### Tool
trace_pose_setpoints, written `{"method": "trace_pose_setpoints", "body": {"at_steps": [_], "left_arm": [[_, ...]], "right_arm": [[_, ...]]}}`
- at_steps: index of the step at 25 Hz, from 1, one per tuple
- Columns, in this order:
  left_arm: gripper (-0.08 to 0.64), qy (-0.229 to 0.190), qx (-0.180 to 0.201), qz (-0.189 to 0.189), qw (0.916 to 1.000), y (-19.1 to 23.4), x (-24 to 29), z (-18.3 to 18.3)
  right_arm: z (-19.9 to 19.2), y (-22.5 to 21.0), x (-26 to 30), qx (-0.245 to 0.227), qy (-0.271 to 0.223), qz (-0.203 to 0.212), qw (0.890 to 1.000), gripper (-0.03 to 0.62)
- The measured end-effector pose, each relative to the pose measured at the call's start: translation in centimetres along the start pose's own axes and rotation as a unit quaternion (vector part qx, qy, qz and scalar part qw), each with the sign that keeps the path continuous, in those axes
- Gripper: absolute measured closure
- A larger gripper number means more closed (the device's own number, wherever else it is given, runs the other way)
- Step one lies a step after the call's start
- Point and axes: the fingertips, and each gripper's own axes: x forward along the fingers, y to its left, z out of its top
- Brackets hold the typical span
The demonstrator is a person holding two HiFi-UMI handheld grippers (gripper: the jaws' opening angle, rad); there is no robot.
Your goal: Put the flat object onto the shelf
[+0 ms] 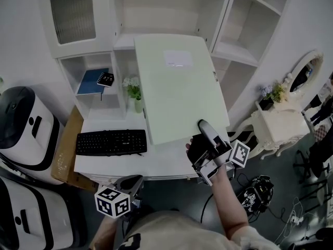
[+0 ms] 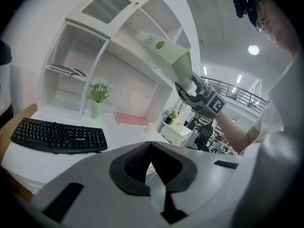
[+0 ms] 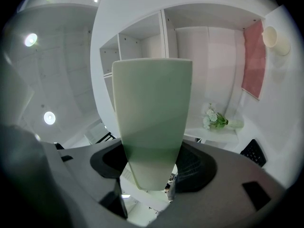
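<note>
The flat object is a large pale green board. It hangs tilted above the white desk, with its far edge at the open compartments of the white shelf unit. My right gripper is shut on the board's near right corner. In the right gripper view the board runs up from between the jaws toward the shelf. The left gripper view shows the board raised in the right gripper. My left gripper is low at the desk's front edge, shut and holding nothing.
A black keyboard lies on the desk's left part. Behind it stand a vase of flowers and a blue book in a low compartment. A pink sheet lies on the desk. At right stands a white side table; white machines stand at left.
</note>
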Motion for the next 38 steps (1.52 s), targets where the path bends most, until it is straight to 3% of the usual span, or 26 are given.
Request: {"method": "trace_pose_setpoints", "body": {"at_steps": [24,38], "left_arm": [[0.548,0.005,-0.006,-0.002,1.0,1.0,-0.3,-0.1],[0.548,-0.019,0.004,-0.015,0.9997,0.7,0.1,1.3]], "right_arm": [[2.7,-1.0,3.1,0.009,-0.05,-0.04,0.998,0.296],[3.2,-0.6,4.3,-0.001,-0.069,-0.054,0.996,0.295]]}}
